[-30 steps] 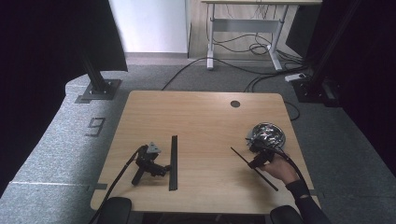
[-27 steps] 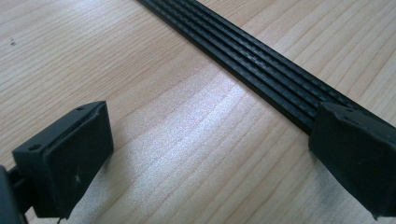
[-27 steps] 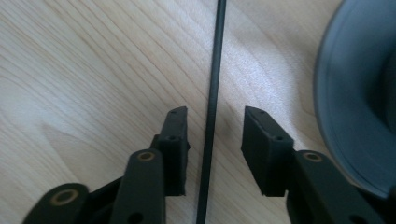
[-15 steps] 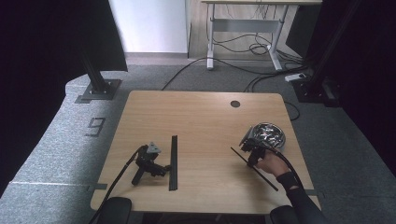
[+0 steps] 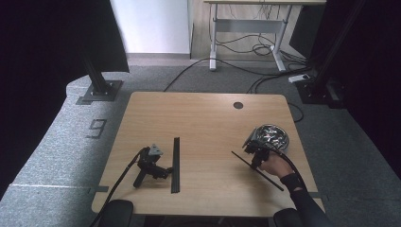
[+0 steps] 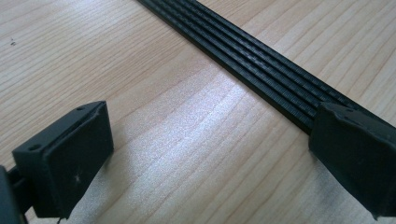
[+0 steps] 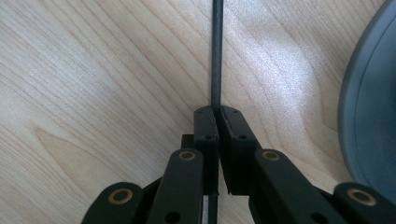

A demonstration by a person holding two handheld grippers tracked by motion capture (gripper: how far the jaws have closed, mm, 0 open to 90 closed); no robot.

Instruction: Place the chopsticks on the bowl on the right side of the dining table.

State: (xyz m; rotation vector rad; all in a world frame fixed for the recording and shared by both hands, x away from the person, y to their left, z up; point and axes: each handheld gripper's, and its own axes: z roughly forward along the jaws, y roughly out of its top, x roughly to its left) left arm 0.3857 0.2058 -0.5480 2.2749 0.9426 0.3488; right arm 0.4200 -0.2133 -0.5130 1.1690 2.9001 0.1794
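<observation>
My right hand [image 5: 275,165] grips the right gripper [image 5: 254,150], jaws pinched together; the left gripper [image 5: 166,171] lies unheld, jaws spread wide.

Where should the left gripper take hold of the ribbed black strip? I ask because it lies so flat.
Judging by its pose, grip the ribbed strip across its narrow width, coming straight down from above. It lies flat on the table, so only its two long edges offer the jaws anything. The near end, beside the open left gripper, seems handiest, and the grooves run lengthwise, so the top gives little purchase.
</observation>
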